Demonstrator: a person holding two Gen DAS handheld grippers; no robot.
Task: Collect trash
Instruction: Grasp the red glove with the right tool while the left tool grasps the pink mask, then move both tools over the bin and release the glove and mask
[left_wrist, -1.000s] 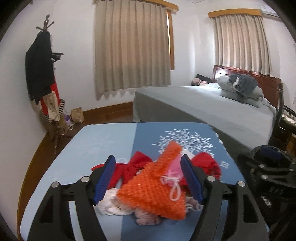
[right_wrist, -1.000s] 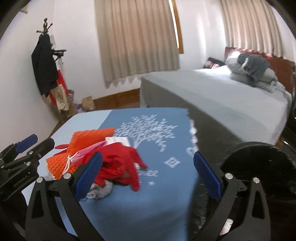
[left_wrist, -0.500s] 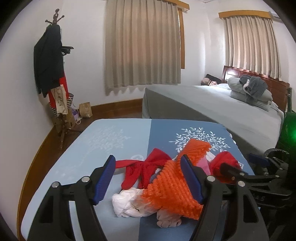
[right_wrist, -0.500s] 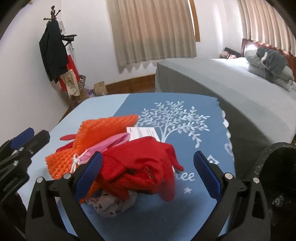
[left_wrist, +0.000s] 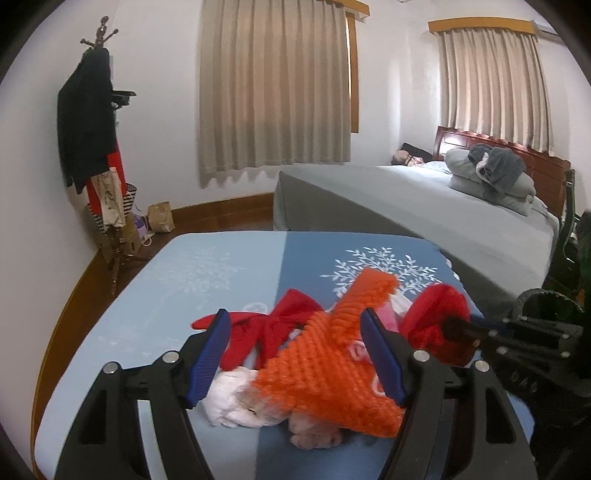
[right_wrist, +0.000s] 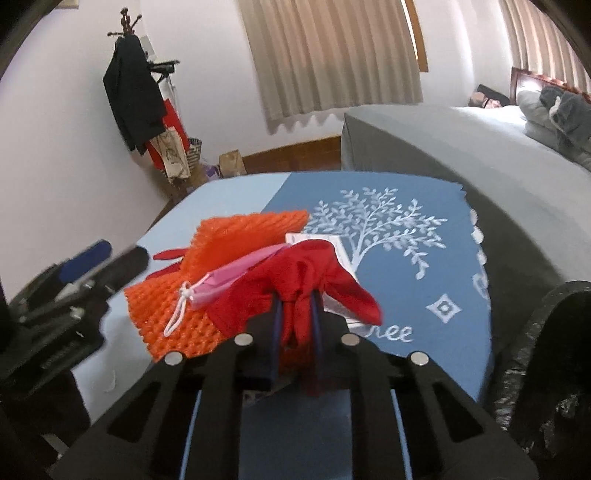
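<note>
Since the earlier frames, the right gripper (right_wrist: 295, 314) had come forward to the pile, and its jaws, which stood wide before, had just been closing; they were now nearly together and pinched a fold of the red cloth (right_wrist: 306, 277) between the blue pads. In the left wrist view the same gripper (left_wrist: 456, 330) entered from the right side, with a bunch of red cloth (left_wrist: 436, 314) at its tip. The left gripper (left_wrist: 295, 354) had hardly changed: its jaws stood well apart, and the orange foam net (left_wrist: 332, 362) lay between them, but I could not tell whether the pads touched it. The trash pile lay near the front edge of the table, which was covered with a blue tablecloth (right_wrist: 406, 277) that had a white tree print. On the net lay a pink mask (right_wrist: 229, 277) with a white cord, and a white card (right_wrist: 321, 240) showed behind the red cloth. Under the net, in the left wrist view, there were crumpled white tissues (left_wrist: 232, 398) and a red ribbon (left_wrist: 273, 325) that spread to the left. A black trash bag (right_wrist: 546, 369) was at the right edge of the table. Behind the table were a grey bed (left_wrist: 406, 199), beige curtains (left_wrist: 273, 88) and a coat rack (left_wrist: 92, 122) with dark clothes.
</note>
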